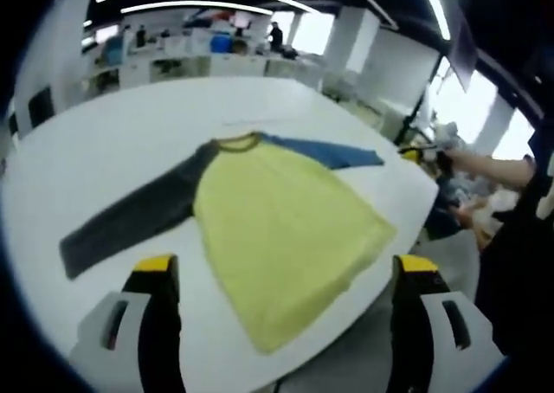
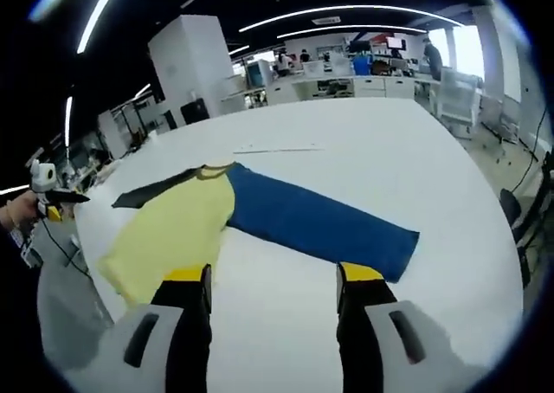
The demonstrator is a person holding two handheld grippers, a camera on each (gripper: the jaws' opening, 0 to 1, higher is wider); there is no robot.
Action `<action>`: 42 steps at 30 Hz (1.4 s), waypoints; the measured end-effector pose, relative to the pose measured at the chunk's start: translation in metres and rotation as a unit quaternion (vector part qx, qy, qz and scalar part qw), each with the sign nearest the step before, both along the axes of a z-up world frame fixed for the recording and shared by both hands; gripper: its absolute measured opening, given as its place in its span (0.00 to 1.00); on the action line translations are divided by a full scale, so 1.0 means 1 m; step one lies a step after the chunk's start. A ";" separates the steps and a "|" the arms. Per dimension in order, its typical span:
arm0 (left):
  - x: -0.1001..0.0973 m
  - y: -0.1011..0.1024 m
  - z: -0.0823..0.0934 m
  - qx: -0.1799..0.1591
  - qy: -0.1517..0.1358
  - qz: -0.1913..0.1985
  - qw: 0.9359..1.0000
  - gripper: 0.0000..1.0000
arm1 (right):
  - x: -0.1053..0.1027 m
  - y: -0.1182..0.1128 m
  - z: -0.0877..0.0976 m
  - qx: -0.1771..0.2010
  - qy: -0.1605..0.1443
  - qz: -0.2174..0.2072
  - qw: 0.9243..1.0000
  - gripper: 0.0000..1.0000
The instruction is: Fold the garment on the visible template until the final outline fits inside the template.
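Note:
A long-sleeved shirt lies spread flat on the white table. Its body is yellow, one sleeve dark grey, the other sleeve blue. My left gripper hovers open over the table's near edge, by the shirt's hem. My right gripper is open too, just short of the blue sleeve, with the yellow body to its left. Each gripper also appears small in the other's view: the right gripper beyond the table edge, the left gripper in a hand.
A thin pale line marks the table beyond the collar. The table edge runs close to the hem. A person's arm reaches in at the right. Desks, pillars and people stand in the office behind.

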State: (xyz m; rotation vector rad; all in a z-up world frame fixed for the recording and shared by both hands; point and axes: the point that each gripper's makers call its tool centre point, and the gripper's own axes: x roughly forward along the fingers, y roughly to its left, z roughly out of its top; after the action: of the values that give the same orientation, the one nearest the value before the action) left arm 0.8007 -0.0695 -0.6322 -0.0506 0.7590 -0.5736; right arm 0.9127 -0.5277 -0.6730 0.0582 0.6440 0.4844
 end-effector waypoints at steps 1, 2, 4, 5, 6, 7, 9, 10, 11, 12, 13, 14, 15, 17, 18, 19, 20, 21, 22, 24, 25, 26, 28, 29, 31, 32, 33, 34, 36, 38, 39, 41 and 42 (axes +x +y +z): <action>0.000 -0.001 -0.001 0.002 0.003 -0.001 1.000 0.98 | 0.006 -0.007 -0.003 -0.002 0.001 -0.006 1.000 0.50; 0.000 -0.002 -0.001 0.003 0.004 -0.001 1.000 0.98 | 0.011 -0.012 -0.005 -0.006 0.003 -0.010 1.000 0.47; 0.002 -0.003 -0.003 0.004 0.007 0.000 1.000 0.97 | 0.022 -0.025 -0.012 -0.015 0.010 -0.025 1.000 0.43; 0.002 -0.002 -0.005 0.006 0.009 0.000 1.000 0.97 | 0.029 -0.031 -0.015 -0.019 0.012 -0.028 0.999 0.42; 0.003 -0.002 -0.006 0.007 0.011 0.001 1.000 0.97 | 0.033 -0.035 -0.017 -0.024 0.013 -0.029 0.999 0.42; 0.004 -0.001 -0.007 0.009 0.013 0.002 1.000 0.97 | 0.039 -0.044 -0.022 -0.035 0.021 -0.039 0.998 0.40; 0.006 0.001 -0.009 0.012 0.016 0.004 1.000 0.97 | 0.047 -0.056 -0.028 -0.055 0.028 -0.050 0.997 0.36; 0.007 0.001 -0.009 0.014 0.017 0.005 1.000 0.97 | 0.055 -0.063 -0.031 -0.056 0.026 -0.059 0.996 0.34; 0.007 0.002 -0.010 0.015 0.018 0.006 1.000 0.97 | 0.059 -0.068 -0.034 -0.057 0.032 -0.070 0.995 0.34; 0.008 0.002 -0.011 0.017 0.020 0.006 1.000 0.97 | 0.065 -0.074 -0.038 -0.057 0.038 -0.078 0.995 0.33; 0.009 0.002 -0.011 0.018 0.020 0.007 1.000 0.96 | 0.068 -0.076 -0.041 -0.058 0.039 -0.079 0.994 0.31; 0.010 0.002 -0.012 0.021 0.023 0.007 0.999 0.96 | 0.072 -0.080 -0.044 -0.063 0.043 -0.082 0.994 0.30; 0.010 0.002 -0.013 0.023 0.024 0.007 0.999 0.96 | 0.074 -0.083 -0.048 -0.071 0.050 -0.083 0.993 0.29; 0.012 0.001 -0.015 0.028 0.026 0.006 0.999 0.96 | 0.080 -0.091 -0.057 -0.090 0.058 -0.085 0.991 0.29; 0.012 0.000 -0.015 0.029 0.026 0.005 0.999 0.96 | 0.085 -0.094 -0.060 -0.092 0.058 -0.087 0.990 0.29; 0.013 -0.001 -0.016 0.030 0.027 0.004 0.999 0.96 | 0.088 -0.098 -0.062 -0.095 0.060 -0.093 0.989 0.28; 0.013 -0.002 -0.017 0.031 0.028 0.003 0.999 0.96 | 0.090 -0.101 -0.064 -0.100 0.062 -0.096 0.988 0.28; 0.014 -0.003 -0.017 0.033 0.029 0.001 0.999 0.96 | 0.093 -0.103 -0.066 -0.103 0.060 -0.098 0.988 0.28; 0.014 -0.004 -0.018 0.034 0.030 0.000 0.999 0.96 | 0.095 -0.105 -0.067 -0.105 0.059 -0.099 0.988 0.27; 0.014 -0.004 -0.020 0.038 0.032 -0.003 0.999 0.95 | 0.100 -0.108 -0.072 -0.115 0.059 -0.099 0.987 0.25; 0.014 -0.004 -0.020 0.040 0.033 -0.003 0.999 0.95 | 0.102 -0.113 -0.075 -0.125 0.060 -0.104 0.985 0.25; 0.014 -0.003 -0.020 0.042 0.035 -0.003 0.999 0.95 | 0.103 -0.114 -0.077 -0.127 0.063 -0.107 0.984 0.24; 0.014 -0.002 -0.020 0.044 0.036 -0.002 0.998 0.95 | 0.106 -0.119 -0.081 -0.132 0.066 -0.111 0.983 0.24; 0.014 -0.002 -0.020 0.044 0.037 -0.002 0.998 0.95 | 0.107 -0.121 -0.083 -0.137 0.066 -0.114 0.982 0.23; 0.014 -0.001 -0.021 0.047 0.038 -0.001 0.998 0.94 | 0.109 -0.123 -0.086 -0.131 0.068 -0.119 0.982 0.23; 0.014 0.000 -0.021 0.048 0.039 -0.001 0.998 0.94 | 0.111 -0.123 -0.088 -0.130 0.070 -0.119 0.982 0.23; 0.014 0.000 -0.021 0.050 0.039 -0.001 0.998 0.94 | 0.111 -0.123 -0.089 -0.132 0.072 -0.118 0.982 0.22; 0.014 0.000 -0.021 0.050 0.039 0.000 0.998 0.94 | 0.111 -0.124 -0.091 -0.135 0.073 -0.116 0.981 0.21; 0.016 -0.001 -0.020 0.050 0.039 0.000 0.998 0.94 | 0.112 -0.124 -0.093 -0.134 0.075 -0.117 0.981 0.21; 0.017 -0.002 -0.021 0.051 0.040 -0.001 0.998 0.94 | 0.114 -0.122 -0.092 -0.131 0.072 -0.116 0.982 0.20; 0.018 -0.002 -0.021 0.053 0.041 -0.002 0.998 0.93 | 0.114 -0.122 -0.092 -0.136 0.071 -0.114 0.982 0.19; 0.019 -0.003 -0.022 0.057 0.042 -0.004 0.997 0.93 | 0.116 -0.119 -0.092 -0.133 0.070 -0.107 0.983 0.14; 0.020 -0.003 -0.022 0.059 0.042 -0.005 0.997 0.93 | 0.116 -0.117 -0.092 -0.131 0.070 -0.103 0.983 0.09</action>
State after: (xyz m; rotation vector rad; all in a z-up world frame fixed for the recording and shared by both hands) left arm 0.8205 -0.0721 -0.6541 0.0399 0.8736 -0.5382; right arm 1.0284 -0.6451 -0.7653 -0.0909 0.8261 0.1937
